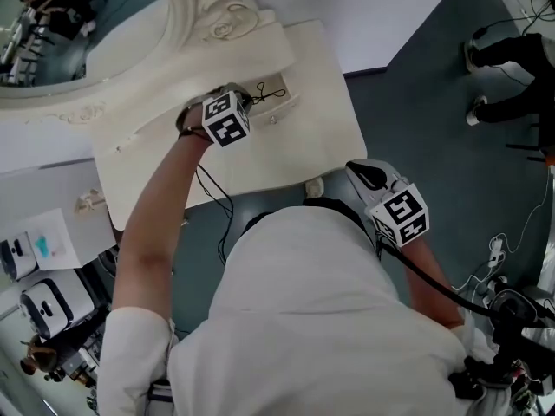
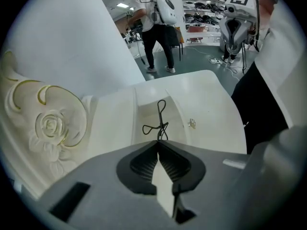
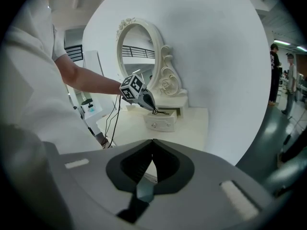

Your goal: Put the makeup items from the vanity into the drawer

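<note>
A black eyelash curler (image 2: 160, 116) hangs from the tips of my left gripper (image 2: 157, 142), which is shut on its handle end. The curler reaches down into the open white drawer (image 2: 144, 111) on top of the cream vanity (image 1: 334, 124). In the head view my left gripper (image 1: 251, 102) is over that drawer (image 1: 286, 104), with the curler (image 1: 270, 93) showing as a thin black loop. The right gripper view shows the left gripper (image 3: 152, 108) at the small drawer (image 3: 160, 121) too. My right gripper (image 3: 152, 141) stays back near the vanity's front corner (image 1: 355, 170), shut and holding nothing.
An oval mirror in a carved cream frame (image 1: 186, 24) rises behind the drawer. A small knob (image 2: 192, 123) sits on the drawer front. A cart with gear (image 1: 52, 302) stands left of the vanity. People stand on the grey floor (image 1: 512, 50) to the right, and cables lie there.
</note>
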